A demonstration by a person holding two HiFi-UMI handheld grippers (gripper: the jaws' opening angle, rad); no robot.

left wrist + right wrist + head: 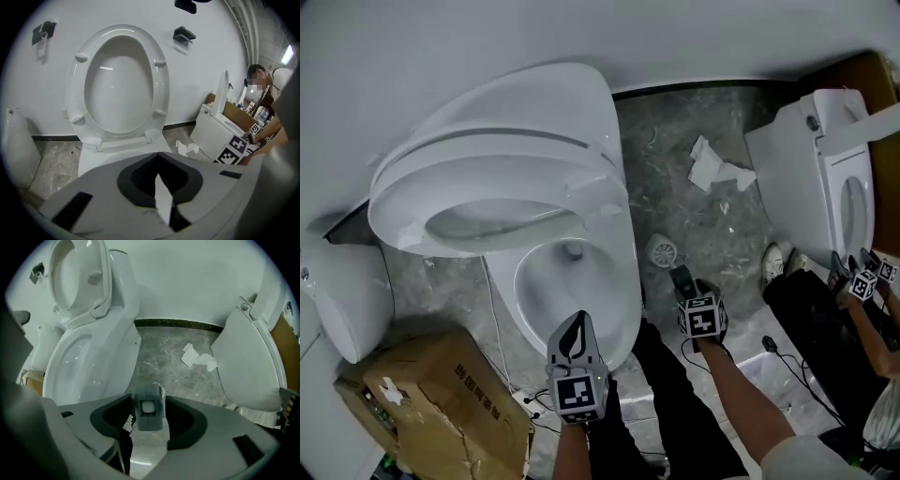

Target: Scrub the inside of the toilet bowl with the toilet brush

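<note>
Since the seat (487, 202) was flipped up, the white toilet bowl (546, 281) sat wide open against the wall, clean-looking inside. The left hand-held gripper (575, 330) hung over its front rim, closed on nothing. Just right of the bowl, the right hand-held gripper (682, 279) pointed down at the floor (675, 141), jaws spread around a grey handle end (149, 416), seemingly the toilet brush's. Crumpled paper (712, 169) and a second toilet (806, 178) sat further right.

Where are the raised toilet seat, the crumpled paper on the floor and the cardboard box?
Raised toilet seat (77, 93): left gripper view, left side of the ring.
Crumpled paper (710, 169): head view, its middle.
Cardboard box (431, 394): head view, its top face.
</note>
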